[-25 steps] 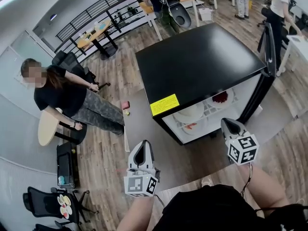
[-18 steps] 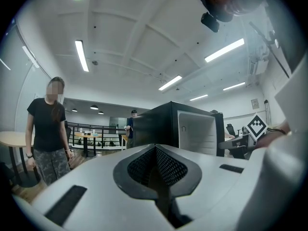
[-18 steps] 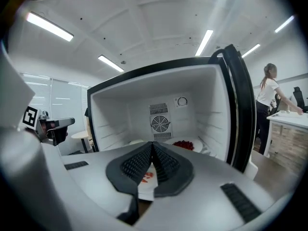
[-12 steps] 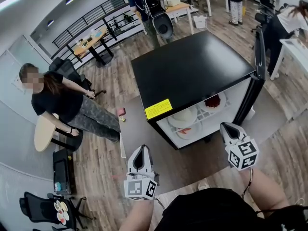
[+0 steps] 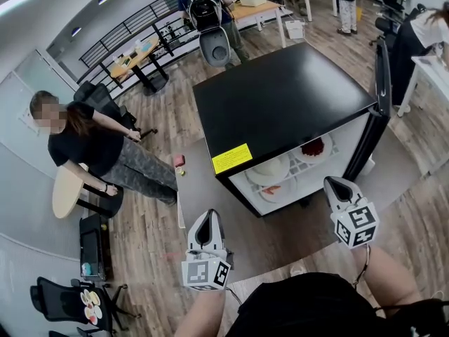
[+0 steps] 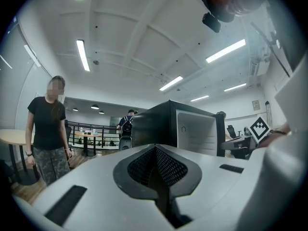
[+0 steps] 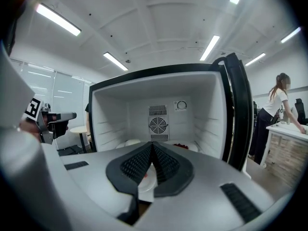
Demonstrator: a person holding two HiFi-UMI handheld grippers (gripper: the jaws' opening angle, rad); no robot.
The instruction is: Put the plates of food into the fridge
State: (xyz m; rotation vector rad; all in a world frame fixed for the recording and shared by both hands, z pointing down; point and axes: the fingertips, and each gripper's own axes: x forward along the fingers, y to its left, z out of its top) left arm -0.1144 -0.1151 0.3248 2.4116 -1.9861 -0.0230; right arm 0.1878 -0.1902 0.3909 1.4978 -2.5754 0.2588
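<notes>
Since plates [image 5: 275,167] are lying in the fridge [image 5: 280,97] and left claw [image 5: 205,220] and right claw [image 5: 334,186] are hanging shut, empty, the two-o'clock door [image 5: 382,76] is probably wanting a gentle push.

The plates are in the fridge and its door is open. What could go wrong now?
The fridge door stands wide open, so cold may leak out. The front plate sits close to the opening; shutting the door hard might jolt it. A person stands just past the door and might bump it.
</notes>
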